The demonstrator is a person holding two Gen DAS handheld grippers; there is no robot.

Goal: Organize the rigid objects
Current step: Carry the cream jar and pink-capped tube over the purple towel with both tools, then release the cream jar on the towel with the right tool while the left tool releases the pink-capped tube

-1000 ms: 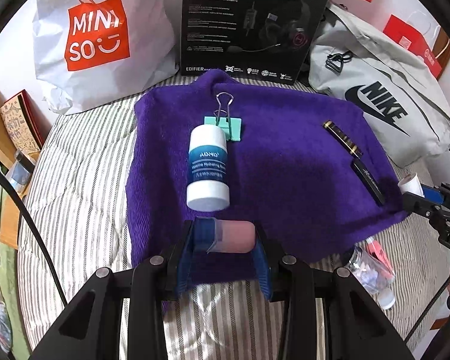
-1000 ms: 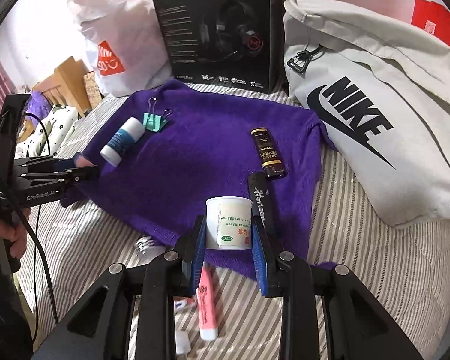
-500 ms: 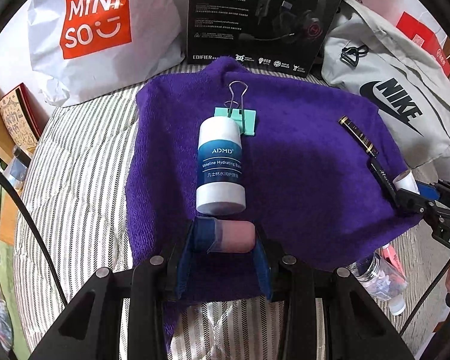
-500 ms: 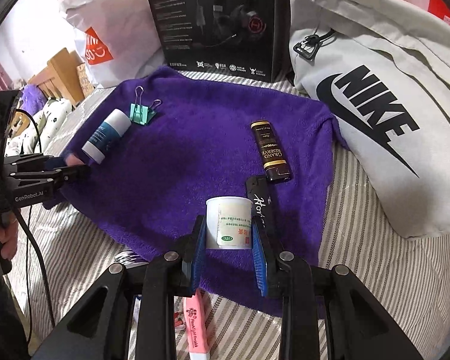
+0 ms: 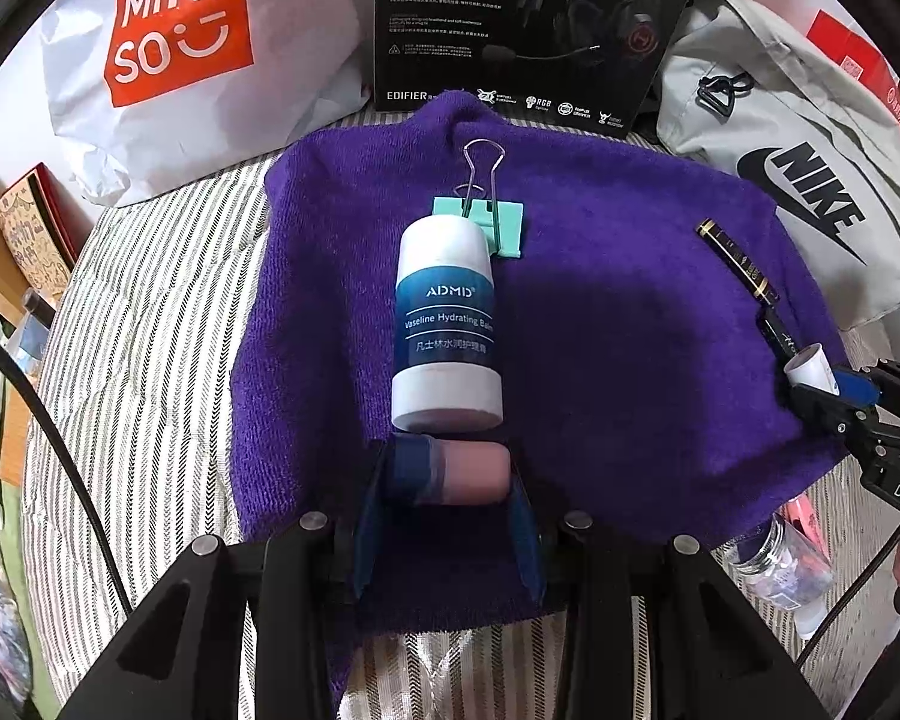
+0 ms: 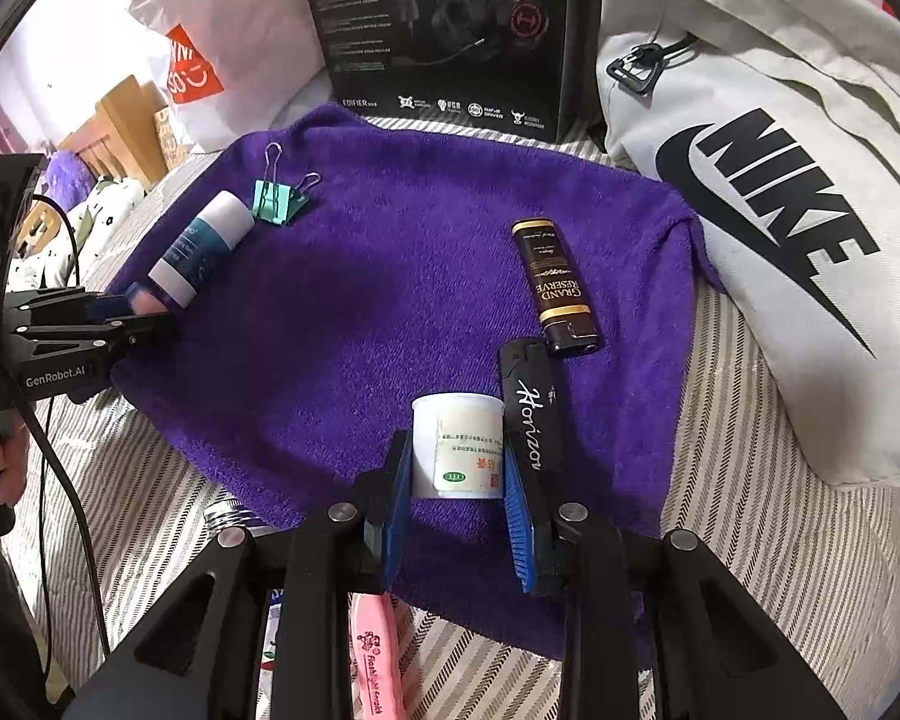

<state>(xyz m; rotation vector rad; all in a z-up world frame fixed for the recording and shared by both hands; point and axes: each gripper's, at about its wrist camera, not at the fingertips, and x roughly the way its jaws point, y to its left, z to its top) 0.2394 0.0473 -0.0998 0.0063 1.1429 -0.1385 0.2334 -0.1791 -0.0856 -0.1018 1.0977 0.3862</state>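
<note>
The left hand-held gripper [image 5: 447, 474] pinches a small pink cylinder with a blue end [image 5: 450, 473], held crosswise low in the centre of the left wrist view, just in front of the base of the white and blue balm stick [image 5: 447, 324]. The right hand-held gripper [image 6: 457, 465] is clamped on a white pill bottle [image 6: 457, 444], low in the centre of the right wrist view, close beside the black Horizon knife [image 6: 531, 414].

Both pieces look ready to be set down on the purple towel [image 6: 390, 300], which is spread over the striped bed [image 6: 750, 510]. A good placement would probably lower each piece until it rests on the pile before the jaws are let apart, because both are round and smooth. The pink cylinder could roll if dropped on its side, so it likely sits best snug against the balm stick's base. The bottle's flat bottom should stand well, though the soft bed may tilt it.

The towel is thick and fuzzy and should grip hard plastic. The mint binder clip [image 5: 486, 222] is folded metal with wire loops, touching the stick's far end. The brown lighter [image 6: 555, 288], slim and glossy with gold bands, lies right of centre.
</note>
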